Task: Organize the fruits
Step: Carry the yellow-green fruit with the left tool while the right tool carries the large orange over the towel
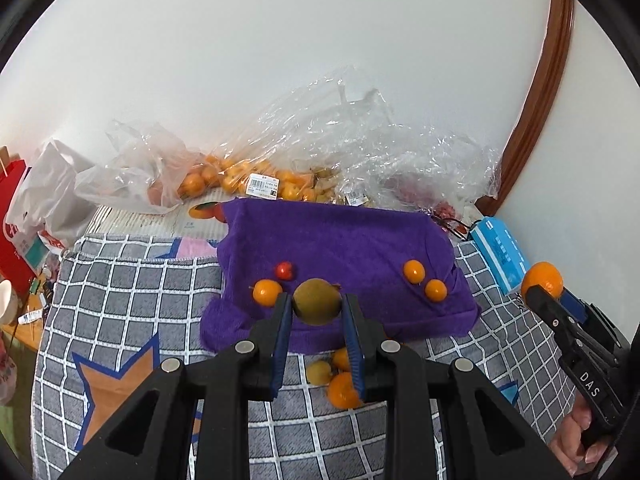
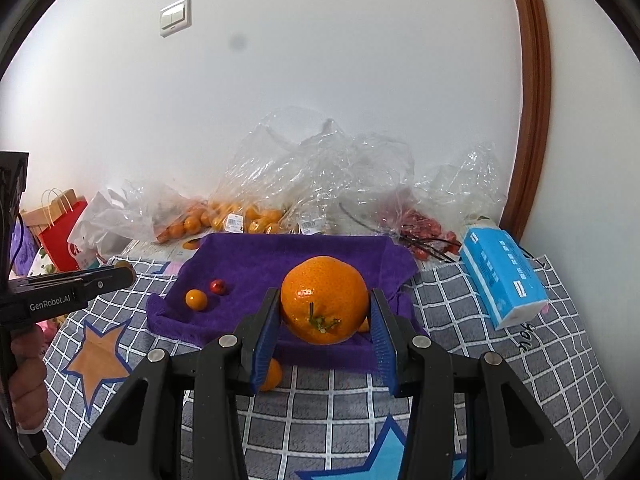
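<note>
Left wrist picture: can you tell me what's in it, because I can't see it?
The left tongs pinch a greenish-brown round fruit above a purple towel holding small orange fruits and one red one. On the right, the other tongs hold an orange.

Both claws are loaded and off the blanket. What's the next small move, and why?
Probably carry the right claw forward and lower its big orange onto a bare patch of the purple towel. The left claw grips a greenish-brown fruit, and small oranges and a red fruit already lie on the towel, so fruit seems gathered there.
</note>
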{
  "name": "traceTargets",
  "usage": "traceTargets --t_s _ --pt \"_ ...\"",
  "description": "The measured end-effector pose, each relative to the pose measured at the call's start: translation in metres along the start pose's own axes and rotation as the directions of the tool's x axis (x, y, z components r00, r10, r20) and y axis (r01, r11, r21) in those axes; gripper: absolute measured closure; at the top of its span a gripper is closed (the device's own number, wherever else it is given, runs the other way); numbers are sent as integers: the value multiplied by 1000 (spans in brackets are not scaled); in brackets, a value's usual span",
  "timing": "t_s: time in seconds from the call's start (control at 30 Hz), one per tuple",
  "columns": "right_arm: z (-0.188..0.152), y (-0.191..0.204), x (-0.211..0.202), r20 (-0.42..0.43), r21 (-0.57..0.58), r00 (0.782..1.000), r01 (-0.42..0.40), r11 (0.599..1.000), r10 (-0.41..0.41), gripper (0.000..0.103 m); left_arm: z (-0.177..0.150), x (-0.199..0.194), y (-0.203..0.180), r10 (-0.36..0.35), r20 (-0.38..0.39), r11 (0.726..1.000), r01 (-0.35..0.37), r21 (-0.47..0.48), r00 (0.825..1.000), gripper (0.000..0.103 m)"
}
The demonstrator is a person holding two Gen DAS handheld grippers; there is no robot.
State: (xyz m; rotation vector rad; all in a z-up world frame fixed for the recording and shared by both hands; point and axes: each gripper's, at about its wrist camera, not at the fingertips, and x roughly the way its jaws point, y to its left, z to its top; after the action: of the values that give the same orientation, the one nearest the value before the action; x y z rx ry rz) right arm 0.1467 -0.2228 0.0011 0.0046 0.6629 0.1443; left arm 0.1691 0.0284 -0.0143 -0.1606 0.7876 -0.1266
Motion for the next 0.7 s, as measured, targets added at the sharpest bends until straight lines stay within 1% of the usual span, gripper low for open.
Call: traceTargets --t_s 0.27,0.4,0.7 --pt "5 -3 25 -15 0 1000 -4 1000 4 60 18 19 8 9 -5 1000 -9 -9 1000 79" --pt "7 -4 39 -25 5 1000 -11 1000 11 60 24 27 16 25 -13 1000 -25 -15 1000 79" --pt "0 -3 81 -83 20 996 -35 999 37 60 28 53 43 63 -51 996 -66 -60 997 79"
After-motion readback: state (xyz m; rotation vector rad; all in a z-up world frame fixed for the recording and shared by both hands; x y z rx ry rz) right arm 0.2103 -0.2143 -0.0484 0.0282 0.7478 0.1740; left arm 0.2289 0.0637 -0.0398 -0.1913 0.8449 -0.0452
